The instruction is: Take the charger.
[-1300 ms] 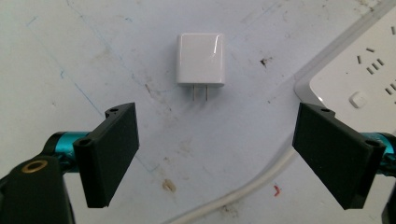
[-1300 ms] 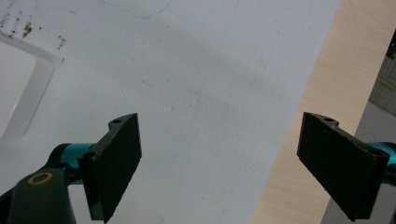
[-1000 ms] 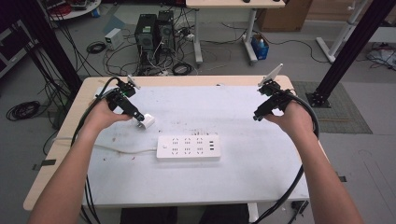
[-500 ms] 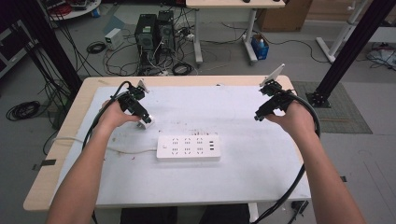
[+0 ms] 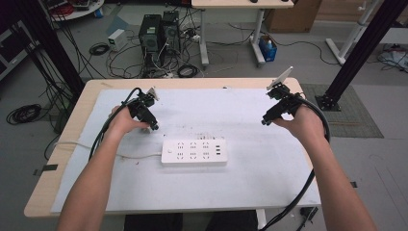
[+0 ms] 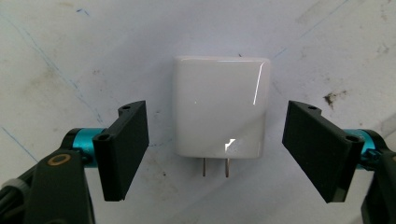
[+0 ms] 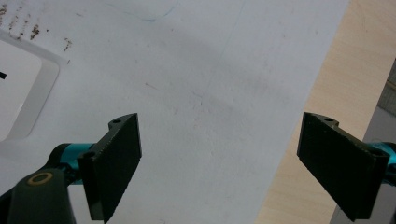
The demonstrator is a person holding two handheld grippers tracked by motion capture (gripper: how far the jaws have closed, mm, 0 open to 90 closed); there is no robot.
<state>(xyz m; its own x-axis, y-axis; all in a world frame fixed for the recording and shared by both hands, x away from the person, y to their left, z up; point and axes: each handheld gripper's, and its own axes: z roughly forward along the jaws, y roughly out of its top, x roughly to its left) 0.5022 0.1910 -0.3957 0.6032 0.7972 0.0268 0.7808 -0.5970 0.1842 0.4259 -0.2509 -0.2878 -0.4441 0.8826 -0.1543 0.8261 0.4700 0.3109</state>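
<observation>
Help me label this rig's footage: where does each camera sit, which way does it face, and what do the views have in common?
High view: fixed above the person's side, looking forward and down on the table; both forearms, left gripper and right gripper show.
Left gripper view: rides the left gripper, looking down at the white charger lying between its open jaws.
Right gripper view: rides the right gripper, jaws open over bare mat and the table's wooden edge.
Shared: the power strip appears in the high view and as a corner in the right gripper view.

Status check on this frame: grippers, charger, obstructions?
Left gripper open, straddling white charger, not touching. Right gripper open over bare mat. Nothing between jaws and charger.
</observation>
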